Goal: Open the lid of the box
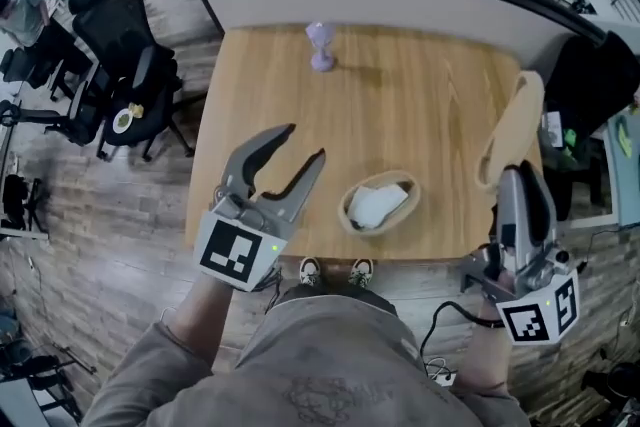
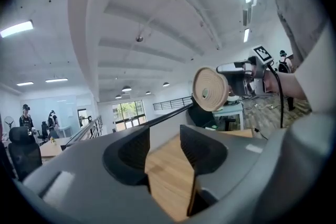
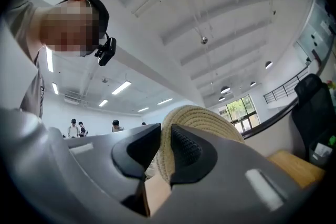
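bare table [image 1: 262, 95] left, vase [image 1: 321, 47] far centre, basket [image 1: 347, 208] near edge

Bright, even indoor light, strong fisheye.
Ceiling strips [image 2: 16, 29] glare above left gripper [image 2: 165, 140]; window [image 2: 126, 113] ahead of it blown out; gripper views curve, black at corners; close jaws soft.

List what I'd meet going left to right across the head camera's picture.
black office chair → left gripper, empty → woven box, open on the table → lid, held in the right gripper
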`<state>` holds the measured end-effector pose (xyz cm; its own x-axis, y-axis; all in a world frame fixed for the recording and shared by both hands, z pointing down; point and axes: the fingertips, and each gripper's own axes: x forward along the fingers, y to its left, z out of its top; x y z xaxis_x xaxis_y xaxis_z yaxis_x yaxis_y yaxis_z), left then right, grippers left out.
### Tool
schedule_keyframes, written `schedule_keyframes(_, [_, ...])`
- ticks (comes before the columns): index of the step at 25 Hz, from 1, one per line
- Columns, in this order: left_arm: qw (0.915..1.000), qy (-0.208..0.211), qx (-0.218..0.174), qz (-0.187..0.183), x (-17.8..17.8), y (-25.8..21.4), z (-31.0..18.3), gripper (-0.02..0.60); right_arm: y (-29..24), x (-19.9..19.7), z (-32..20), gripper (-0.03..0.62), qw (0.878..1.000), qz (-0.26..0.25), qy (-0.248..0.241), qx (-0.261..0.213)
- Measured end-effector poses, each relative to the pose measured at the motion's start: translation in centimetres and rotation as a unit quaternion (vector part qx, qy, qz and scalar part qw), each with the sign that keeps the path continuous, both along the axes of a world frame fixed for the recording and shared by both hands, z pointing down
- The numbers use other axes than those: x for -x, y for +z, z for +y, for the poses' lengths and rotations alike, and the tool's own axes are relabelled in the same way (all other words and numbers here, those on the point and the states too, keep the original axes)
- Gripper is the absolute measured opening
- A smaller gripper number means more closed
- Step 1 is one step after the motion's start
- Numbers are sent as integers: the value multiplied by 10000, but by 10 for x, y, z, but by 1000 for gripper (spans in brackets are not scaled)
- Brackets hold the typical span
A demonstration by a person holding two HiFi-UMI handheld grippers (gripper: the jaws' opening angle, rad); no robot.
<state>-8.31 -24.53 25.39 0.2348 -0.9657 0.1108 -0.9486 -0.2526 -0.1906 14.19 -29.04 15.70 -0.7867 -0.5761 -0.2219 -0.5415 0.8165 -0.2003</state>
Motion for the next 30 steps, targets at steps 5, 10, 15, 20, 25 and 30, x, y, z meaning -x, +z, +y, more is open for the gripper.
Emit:
schedule_keyframes(5, [9991, 50, -392, -157, 1, -51, 13, 130, -35, -2, 16, 69, 9982, -33, 192, -573])
schedule_keyframes(10, [9981, -212, -510, -275, 11, -76, 20, 74, -50, -4, 26, 69, 9939, 53, 371, -1033])
schedule_keyframes(15, [9964, -363, -681, -346, 22, -87, 25, 40, -49, -3, 32, 69, 9925, 35, 429, -1145])
schedule_keyframes(20, [9960, -497, -659, -336, 32, -81, 28, 2, -43, 4, 39, 69, 9919, 146, 344, -1216])
schedule_keyframes(25, [9968, -534, -497, -315, 36, -71, 30, 2, -35, 7, 39, 69, 9932, 232, 333, -1093])
schedule_keyframes(30, [9971, -560, -392, -325, 38, -68, 30, 2, -29, 11, 37, 69, 9939, 311, 295, -1021])
